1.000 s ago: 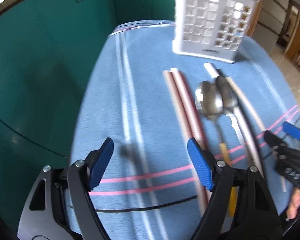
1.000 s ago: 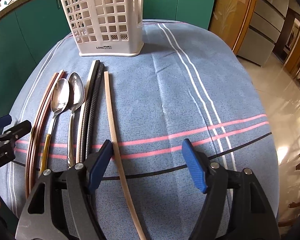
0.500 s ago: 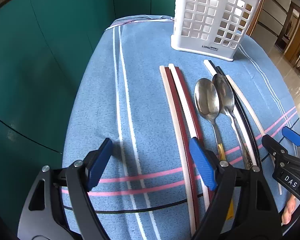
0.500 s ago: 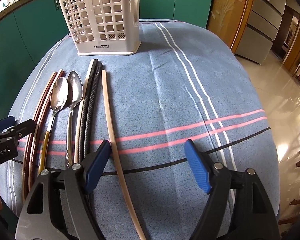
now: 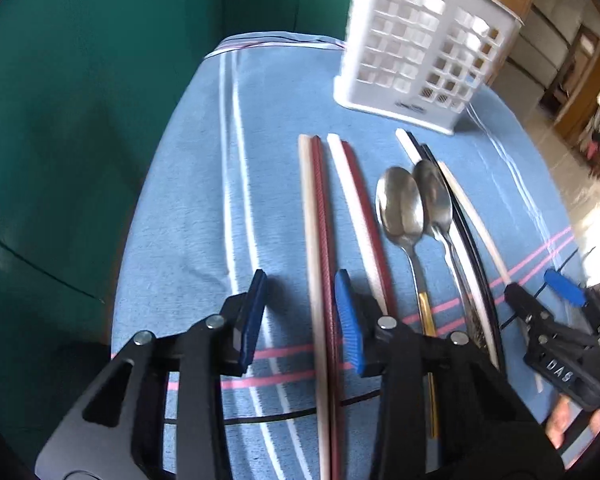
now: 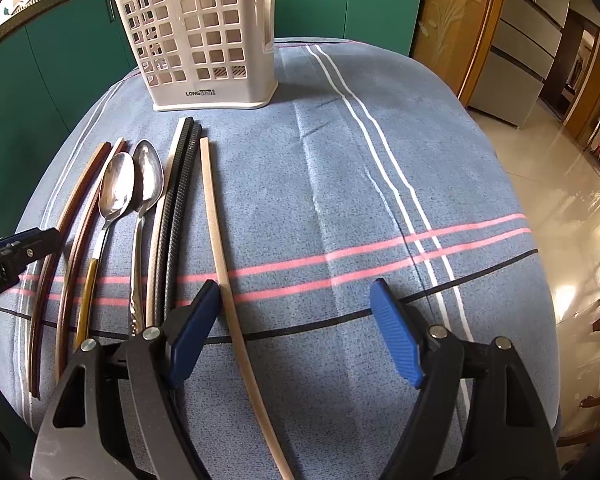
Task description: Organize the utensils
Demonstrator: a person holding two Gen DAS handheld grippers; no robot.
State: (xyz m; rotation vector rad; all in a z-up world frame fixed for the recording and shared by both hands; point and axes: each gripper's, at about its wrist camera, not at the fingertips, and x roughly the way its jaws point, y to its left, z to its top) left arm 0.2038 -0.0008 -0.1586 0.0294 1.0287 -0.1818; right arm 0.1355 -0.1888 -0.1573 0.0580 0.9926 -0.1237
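Left wrist view: the left gripper (image 5: 300, 316), jaws half spread and holding nothing, straddles the outermost red-and-cream chopstick (image 5: 318, 264) near the tabletop's left edge. The step looks like picking the first utensil; next it likely needs to lower and pinch. The white slotted utensil holder (image 5: 416, 56) stands at the far edge.

Right wrist view: the right gripper (image 6: 296, 328), jaws wide and empty, hangs over the plain wooden chopstick (image 6: 224, 256); the striped blue tablecloth (image 6: 380, 176) is bare to its right.

A table covered with a blue striped cloth (image 6: 340, 168). A white slotted utensil holder (image 6: 204, 36) stands at the far end. In front of it, two spoons (image 6: 116, 188) and several chopsticks (image 6: 220, 248) lie side by side.
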